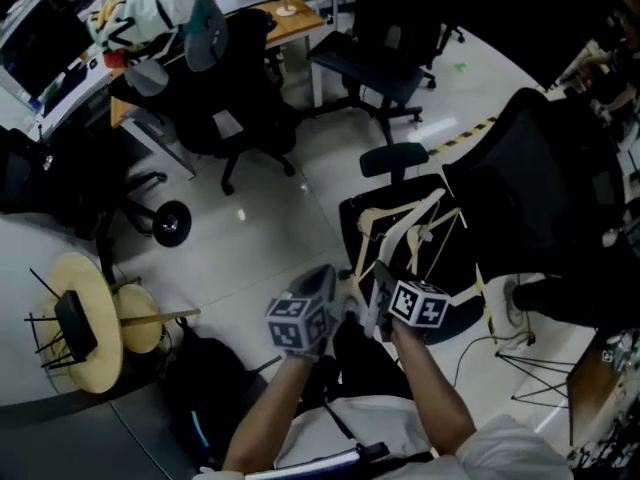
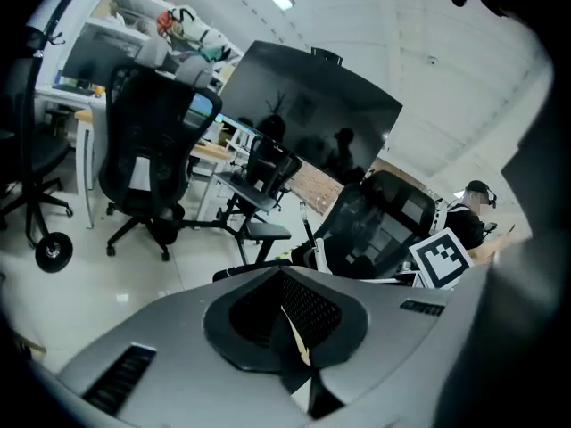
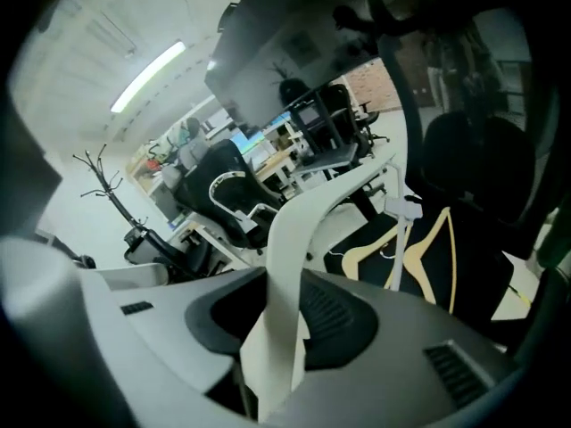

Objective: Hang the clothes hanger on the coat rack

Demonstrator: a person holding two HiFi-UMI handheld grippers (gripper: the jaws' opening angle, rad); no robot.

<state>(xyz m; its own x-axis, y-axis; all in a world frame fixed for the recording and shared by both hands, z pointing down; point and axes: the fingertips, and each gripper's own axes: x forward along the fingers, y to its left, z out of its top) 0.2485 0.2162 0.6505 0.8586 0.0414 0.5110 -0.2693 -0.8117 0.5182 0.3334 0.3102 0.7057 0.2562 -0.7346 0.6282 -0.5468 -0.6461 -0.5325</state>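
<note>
A white clothes hanger [image 1: 418, 220] is lifted over a black chair seat [image 1: 352, 230], and both grippers hold it. My right gripper [image 1: 383, 286] is shut on its broad arm [image 3: 290, 239], which curves up out of the jaws [image 3: 277, 328]. My left gripper [image 1: 330, 286] is shut on a thin cream edge of the hanger [image 2: 300, 339]. The coat rack [image 1: 85, 333] stands at the lower left, seen from above, with dark branches over a round wooden base. The right gripper view shows its branches [image 3: 100, 175] at far left.
More hangers [image 3: 428, 239] lie on the black chair seat. Black office chairs [image 1: 235, 98] [image 1: 385, 68] stand by desks at the back, and another chair back [image 1: 540, 188] is at the right. A dark bag [image 1: 200, 388] lies on the floor near the rack.
</note>
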